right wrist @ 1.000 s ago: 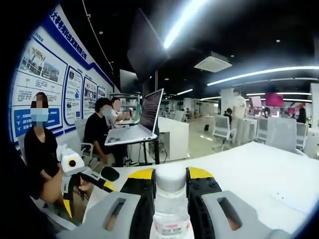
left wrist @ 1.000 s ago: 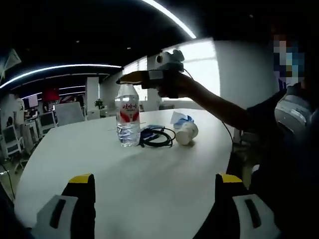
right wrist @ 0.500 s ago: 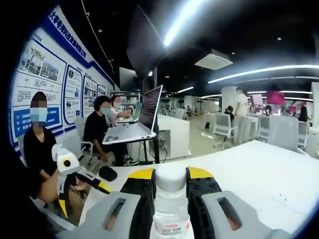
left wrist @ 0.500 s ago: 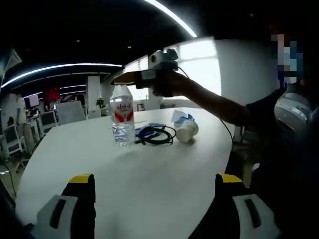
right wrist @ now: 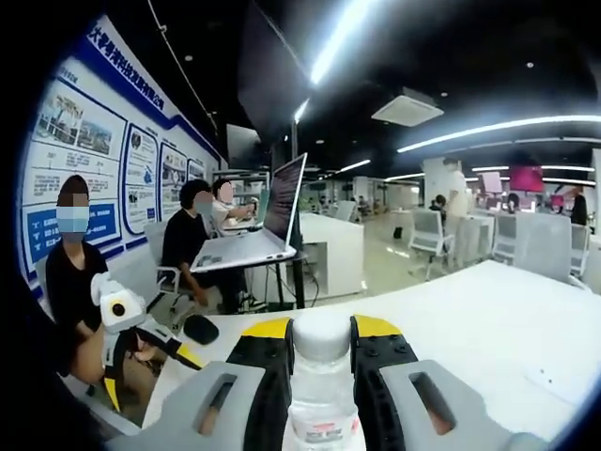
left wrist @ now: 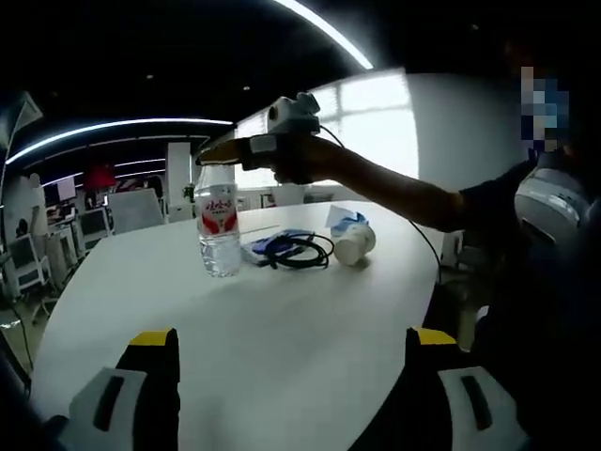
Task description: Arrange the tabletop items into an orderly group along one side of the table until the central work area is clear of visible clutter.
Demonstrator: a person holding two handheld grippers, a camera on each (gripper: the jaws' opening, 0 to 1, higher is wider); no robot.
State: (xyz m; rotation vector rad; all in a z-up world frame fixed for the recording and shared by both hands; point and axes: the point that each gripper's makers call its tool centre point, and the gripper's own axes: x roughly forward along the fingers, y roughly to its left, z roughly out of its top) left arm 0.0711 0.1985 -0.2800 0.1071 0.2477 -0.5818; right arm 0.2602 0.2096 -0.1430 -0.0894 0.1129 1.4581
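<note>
1. While my right gripper [right wrist: 321, 362] stays clenched on the water bottle [left wrist: 217, 231] just under its white cap [right wrist: 320, 335], I carry the bottle upright over the white table [left wrist: 282, 338], to the left of the other items.
2. Left to right in the left gripper view lie the bottle, the coiled black cable [left wrist: 299, 251] on a blue packet, then the tipped paper cup [left wrist: 356, 243].
3. My left gripper [left wrist: 291, 376] hangs released, jaws wide apart, grasping nothing, near the table's near edge.
4. To do this step well, I should keep the bottle vertical, lower it until its base sits flat, and place it just beside the cable, not on it.
5. I should release only once the bottle stands steady.
</note>
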